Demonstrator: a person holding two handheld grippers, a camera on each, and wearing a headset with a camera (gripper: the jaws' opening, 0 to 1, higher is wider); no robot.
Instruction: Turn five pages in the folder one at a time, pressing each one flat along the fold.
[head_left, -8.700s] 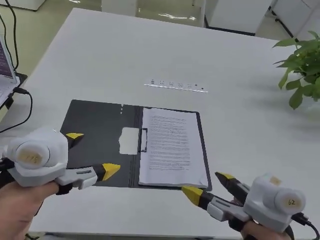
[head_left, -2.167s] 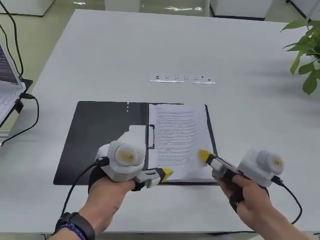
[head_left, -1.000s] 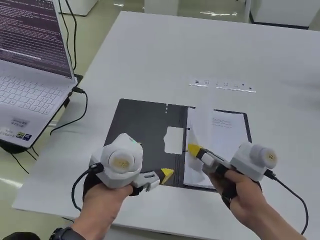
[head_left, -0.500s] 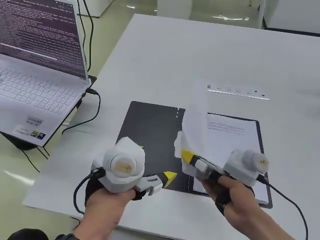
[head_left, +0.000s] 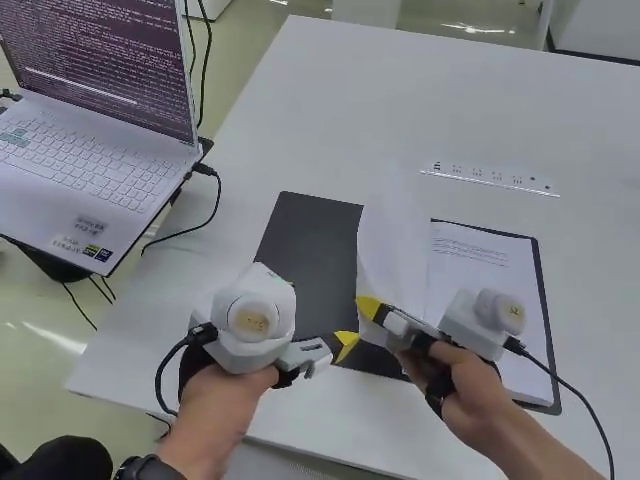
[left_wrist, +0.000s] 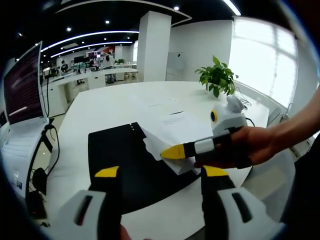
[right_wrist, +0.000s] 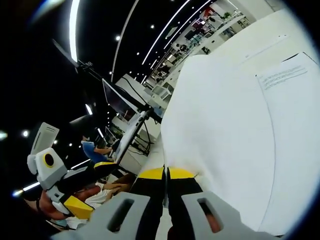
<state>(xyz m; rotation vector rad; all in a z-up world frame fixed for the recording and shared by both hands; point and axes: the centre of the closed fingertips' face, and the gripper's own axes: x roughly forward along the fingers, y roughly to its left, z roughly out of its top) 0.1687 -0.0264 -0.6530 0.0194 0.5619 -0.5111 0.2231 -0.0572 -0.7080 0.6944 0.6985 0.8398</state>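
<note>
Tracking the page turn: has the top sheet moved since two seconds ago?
Yes. The top sheet, lying flat earlier, now stands lifted, swung toward the folder's black left cover, pinched in the right gripper.

Raised page (head_left: 392, 235) beside bare left cover (head_left: 308, 250)

We log broad white matte bench (head_left: 400, 90). Open silver laptop (head_left: 90, 130), screen lit with text lines, sits off bench's left edge. Black cable (head_left: 190, 230) loops from laptop's side. Flush socket strip (head_left: 487, 178) set in benchtop. Green leafy potted plant (left_wrist: 217, 80) at bench's far end.
</note>
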